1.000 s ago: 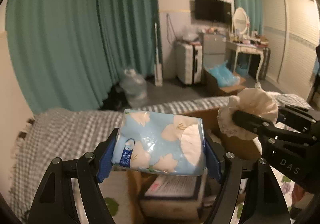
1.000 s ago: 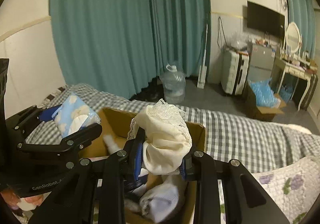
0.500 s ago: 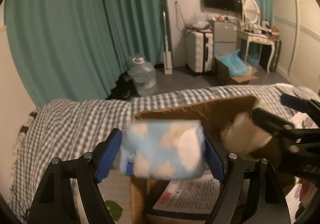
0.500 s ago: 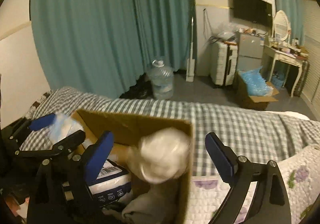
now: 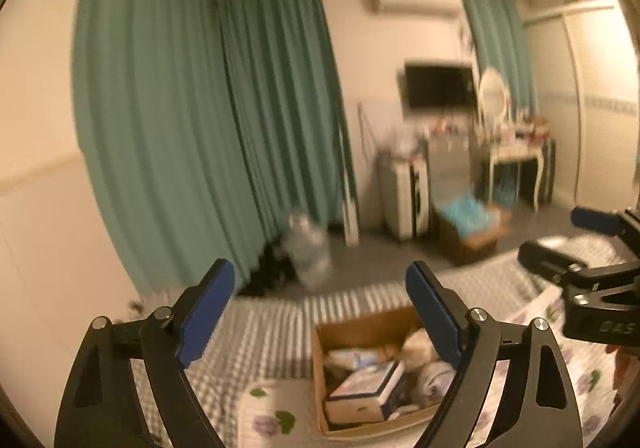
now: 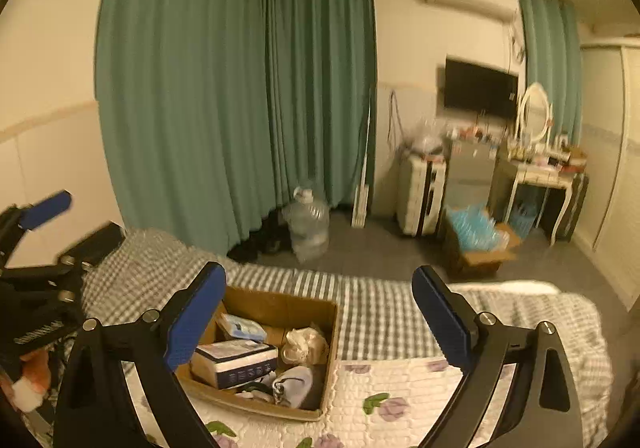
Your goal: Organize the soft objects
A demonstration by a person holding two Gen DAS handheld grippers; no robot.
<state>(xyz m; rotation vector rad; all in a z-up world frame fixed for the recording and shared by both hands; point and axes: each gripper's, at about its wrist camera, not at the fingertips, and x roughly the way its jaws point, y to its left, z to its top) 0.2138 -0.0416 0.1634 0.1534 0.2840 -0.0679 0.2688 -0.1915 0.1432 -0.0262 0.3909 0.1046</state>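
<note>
both my left hand-held gripper (image 5: pixel 316 312) and right hand-held gripper (image 6: pixel 320 312) hang apart, empty, above the cardboard box (image 6: pixel 276 306) on the bed (image 6: pixel 384 316); i'd judge the next move is finding another soft item.

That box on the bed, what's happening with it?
Someone holding two grabber tools is tidying soft things into the cardboard box. Right now the left gripper and the right gripper are both open and empty, raised above the bed. Inside the box lie a blue tissue pack, a crumpled cream cloth, a white boxed item and something pale and soft.
</note>
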